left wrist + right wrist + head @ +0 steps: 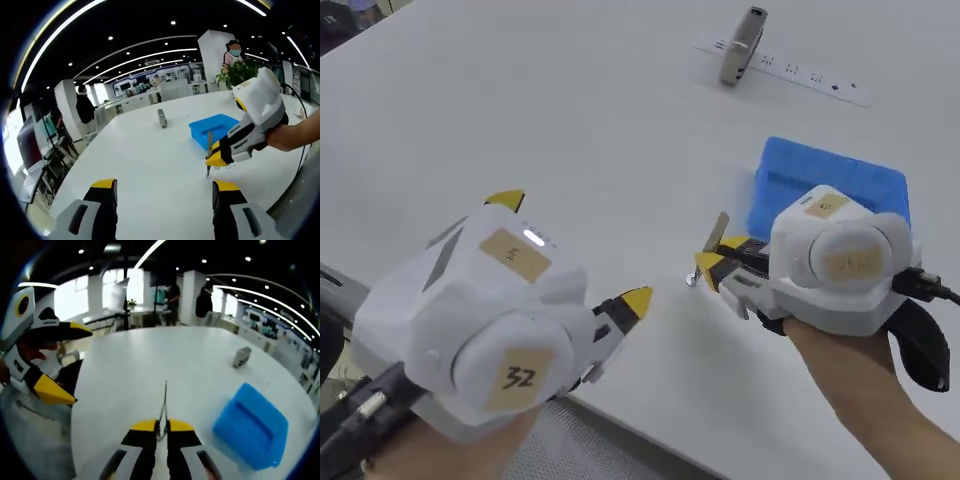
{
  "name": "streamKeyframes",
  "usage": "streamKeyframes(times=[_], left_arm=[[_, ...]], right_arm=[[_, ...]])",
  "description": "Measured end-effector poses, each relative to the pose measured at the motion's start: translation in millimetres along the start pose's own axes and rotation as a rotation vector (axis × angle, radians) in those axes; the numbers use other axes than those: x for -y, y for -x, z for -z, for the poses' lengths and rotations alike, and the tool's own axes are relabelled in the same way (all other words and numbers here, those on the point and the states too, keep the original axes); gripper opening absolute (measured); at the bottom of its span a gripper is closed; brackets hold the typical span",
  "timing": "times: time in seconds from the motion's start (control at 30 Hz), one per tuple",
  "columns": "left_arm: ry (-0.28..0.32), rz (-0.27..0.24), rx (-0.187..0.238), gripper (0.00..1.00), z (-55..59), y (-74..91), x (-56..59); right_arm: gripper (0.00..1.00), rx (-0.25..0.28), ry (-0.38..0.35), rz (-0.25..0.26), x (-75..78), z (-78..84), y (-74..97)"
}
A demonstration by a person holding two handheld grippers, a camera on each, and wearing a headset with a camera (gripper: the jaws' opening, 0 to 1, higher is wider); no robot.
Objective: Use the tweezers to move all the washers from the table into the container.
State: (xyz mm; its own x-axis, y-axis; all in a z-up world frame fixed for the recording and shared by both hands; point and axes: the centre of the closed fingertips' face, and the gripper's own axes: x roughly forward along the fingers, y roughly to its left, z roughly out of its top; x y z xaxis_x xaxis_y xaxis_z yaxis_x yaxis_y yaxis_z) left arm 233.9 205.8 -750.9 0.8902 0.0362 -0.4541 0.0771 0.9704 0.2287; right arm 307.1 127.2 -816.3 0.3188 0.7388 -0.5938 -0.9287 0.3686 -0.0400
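Washers, tiny flat metal rings [218, 167], barely discernible on white table [570, 120] just beside blue plastic container [830, 175]; likely light, hard, slippery, best pinched across rim. Thin steel tweezers [164, 397] clenched in right gripper [720, 257]; left gripper [165, 186] spread wide, empty.

A white pillar [212, 50] stands under curved ceiling light strips [165, 50].

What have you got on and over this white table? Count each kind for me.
Hand-held tools: 2 (left tool, right tool)
Tweezers: 1
Blue container: 1
Power strip: 1
Grey plug block: 1
Total: 6, leaving out washers, too small to count.
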Motion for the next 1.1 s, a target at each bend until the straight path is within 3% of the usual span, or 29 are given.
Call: streamKeyframes(times=[0.17, 0.3, 0.4, 0.53, 0.63, 0.7, 0.77, 0.83, 0.93, 1.1], left_arm=[[0.023, -0.010, 0.009, 0.79, -1.5, 0.3, -2.8], [0.002, -0.002, 0.000, 0.82, -0.7, -1.0, 1.0], [0.055, 0.048, 0.053, 0.89, -10.9, 0.3, 9.6], [0.086, 0.071, 0.138, 0.94, -26.0, 5.5, 12.7], [0.089, 0.073, 0.115, 0.96, -21.9, 3.0, 13.2], [0.063, 0.069, 0.066, 0.97, -13.7, 0.2, 14.5], [0.049, 0.072, 0.060, 0.97, -12.8, -0.6, 17.0], [0.041, 0.074, 0.059, 0.96, -12.3, -0.7, 17.8], [0.009, 0.066, 0.019, 0.94, -5.3, -2.2, 17.6], [0.009, 0.062, 0.015, 0.92, -4.4, -1.7, 16.3]], right_arm=[[0.02, 0.034, -0.013, 0.011, 0.3, -0.1, 0.3], [0.01, 0.019, -0.046, 0.006, 4.3, -0.4, 1.0], [0.01, 0.068, -0.085, 0.015, 11.8, -12.9, 12.0], [0.01, 0.130, -0.167, 0.010, 23.4, -33.2, 30.4], [0.01, 0.172, -0.190, 0.024, 34.3, -47.6, 46.9], [0.01, 0.195, -0.187, 0.052, 43.7, -57.6, 57.8], [0.01, 0.201, -0.172, 0.076, 54.2, -64.2, 64.0], [0.01, 0.210, -0.153, 0.104, 66.0, -67.0, 65.8], [0.01, 0.209, -0.129, 0.147, 81.9, -67.8, 65.9], [0.01, 0.218, -0.145, 0.202, 106.4, -61.9, 60.9]])
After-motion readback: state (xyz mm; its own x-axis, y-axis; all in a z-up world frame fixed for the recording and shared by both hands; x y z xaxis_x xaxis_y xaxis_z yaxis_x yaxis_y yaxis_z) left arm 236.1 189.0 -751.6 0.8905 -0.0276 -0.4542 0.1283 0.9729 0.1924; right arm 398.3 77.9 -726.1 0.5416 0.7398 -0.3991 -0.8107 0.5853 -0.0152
